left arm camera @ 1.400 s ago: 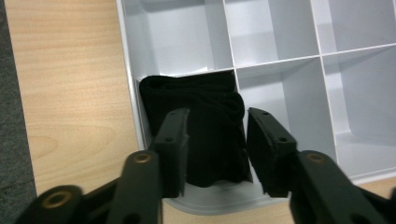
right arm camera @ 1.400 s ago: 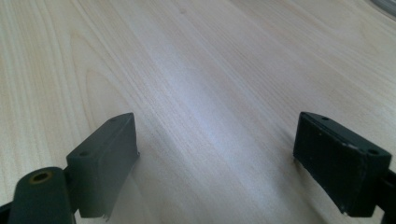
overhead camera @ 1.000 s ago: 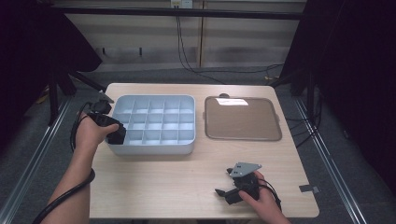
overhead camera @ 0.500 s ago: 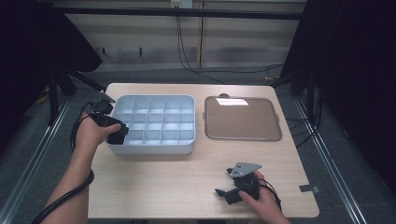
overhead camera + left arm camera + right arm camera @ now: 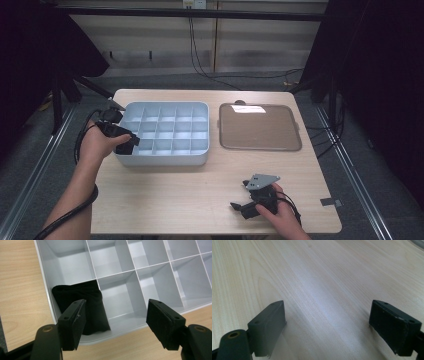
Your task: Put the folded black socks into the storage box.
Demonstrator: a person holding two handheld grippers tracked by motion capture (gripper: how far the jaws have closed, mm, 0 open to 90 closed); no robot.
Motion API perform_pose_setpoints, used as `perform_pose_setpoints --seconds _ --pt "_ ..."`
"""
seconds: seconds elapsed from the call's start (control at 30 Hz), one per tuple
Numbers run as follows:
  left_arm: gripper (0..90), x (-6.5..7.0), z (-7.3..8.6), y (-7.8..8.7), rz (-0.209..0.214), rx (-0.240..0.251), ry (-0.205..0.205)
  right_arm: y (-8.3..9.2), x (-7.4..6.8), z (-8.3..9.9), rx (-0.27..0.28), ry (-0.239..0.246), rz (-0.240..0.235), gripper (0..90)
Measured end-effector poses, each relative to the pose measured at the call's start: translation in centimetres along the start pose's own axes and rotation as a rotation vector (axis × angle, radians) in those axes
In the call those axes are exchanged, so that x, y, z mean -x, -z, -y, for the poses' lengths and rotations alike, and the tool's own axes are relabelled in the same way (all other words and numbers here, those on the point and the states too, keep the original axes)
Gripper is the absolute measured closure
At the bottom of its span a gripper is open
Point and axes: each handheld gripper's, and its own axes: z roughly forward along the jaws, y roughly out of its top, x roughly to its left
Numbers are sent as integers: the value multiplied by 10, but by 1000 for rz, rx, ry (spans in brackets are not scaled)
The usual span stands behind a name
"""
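Black cloth, a small folded bundle (image 5: pixel 81 303), sits in a corner compartment of the pale grey divided tray (image 5: pixel 155 255); in my left gripper view it fills that cell at the tray's outer wall, with the cells around it bare. My left gripper (image 5: pixel 116 322) hangs just over that corner, its jaws apart and having just been opening; one pad stands in front of the cloth, the other stands over the neighbouring cell and the tray's rim, and neither presses on anything, so the cloth lies free between and below them. In the high view the same gripper (image 5: pixel 131 143) is at the tray's (image 5: pixel 165 159) near left corner, my hand wrapped round its body and the cable looping back along my forearm. To the right of the tray, just beside it, lies a flat brown lid (image 5: pixel 260 127) with a light rim. My right gripper (image 5: pixel 239 206) rests low on the wooden table (image 5: pixel 175 195) near its front edge, well apart from the tray; its jaws (image 5: pixel 327 327) stand wide over bare wood, holding nothing.
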Motion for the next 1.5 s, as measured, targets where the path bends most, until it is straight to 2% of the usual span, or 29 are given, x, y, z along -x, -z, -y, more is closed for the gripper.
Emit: perform_pose_setpoints --seconds 0.17,0.4,0.87,1.07,1.27,1.4,1.5 --pt "317 2 2 0 6 -3 -23 0 0 0 0 0 0 131" --pt "318 7 6 -1 24 12 -30 0 0 0 0 0 0 131" --pt "319 20 15 0 44 16 -94 0 0 0 -3 -5 -2 131" --pt "319 28 18 -1 67 15 -117 0 0 0 -3 -4 -1 131" --pt "319 34 22 -3 86 21 -118 0 0 0 -4 -2 -2 131" --pt "320 36 25 -5 90 21 -144 0 0 0 -4 -2 -3 131" --pt "320 38 26 -5 92 23 -140 0 0 0 -4 -1 -1 131"
